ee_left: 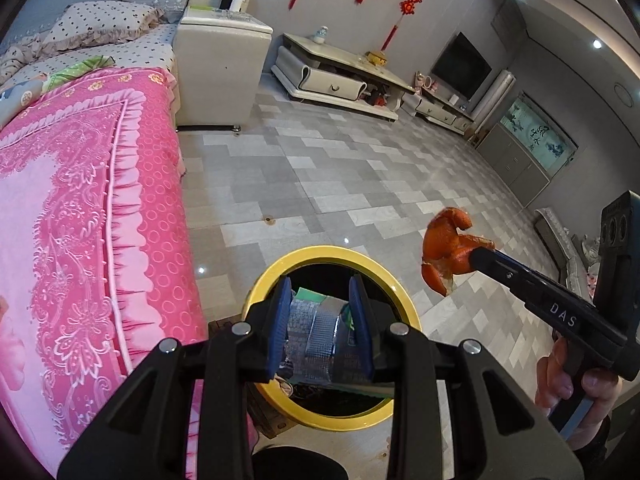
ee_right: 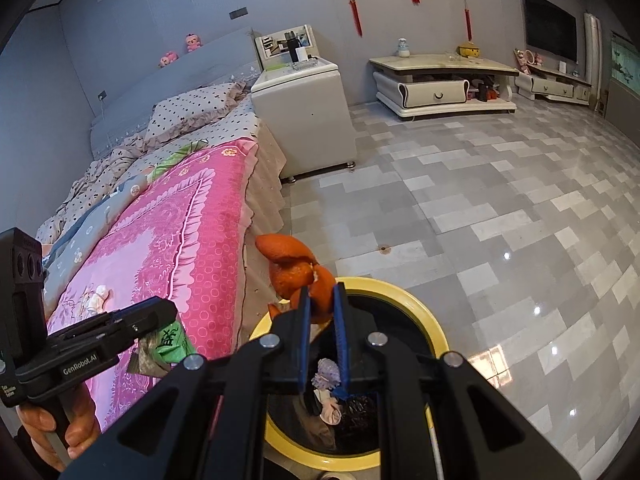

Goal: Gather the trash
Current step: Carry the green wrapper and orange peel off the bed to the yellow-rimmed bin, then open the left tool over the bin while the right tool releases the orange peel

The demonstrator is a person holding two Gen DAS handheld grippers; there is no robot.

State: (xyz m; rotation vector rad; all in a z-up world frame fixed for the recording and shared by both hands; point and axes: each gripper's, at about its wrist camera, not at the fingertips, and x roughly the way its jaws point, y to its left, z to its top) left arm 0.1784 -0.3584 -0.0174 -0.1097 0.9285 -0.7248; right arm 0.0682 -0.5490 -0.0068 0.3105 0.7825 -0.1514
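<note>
My left gripper [ee_left: 322, 292] is shut on a silver and green foil snack wrapper [ee_left: 316, 332] and holds it over the yellow-rimmed trash bin [ee_left: 372, 264]. My right gripper [ee_right: 323, 294] is shut on an orange peel [ee_right: 298, 270] and holds it above the bin's rim [ee_right: 416, 304]. In the left wrist view the peel [ee_left: 448, 246] hangs to the right of the bin at the right gripper's tip [ee_left: 474, 258]. In the right wrist view the left gripper's tip [ee_right: 164, 316] holds the wrapper [ee_right: 166, 346] at the bed's edge. Several bits of trash [ee_right: 328, 392] lie inside the bin.
A bed with a pink cover [ee_left: 80, 208] runs along the left, close to the bin. A white bedside cabinet [ee_left: 218, 72] stands at its head. A low TV stand [ee_left: 340, 76] lines the far wall. Grey tiled floor [ee_left: 320, 168] lies between.
</note>
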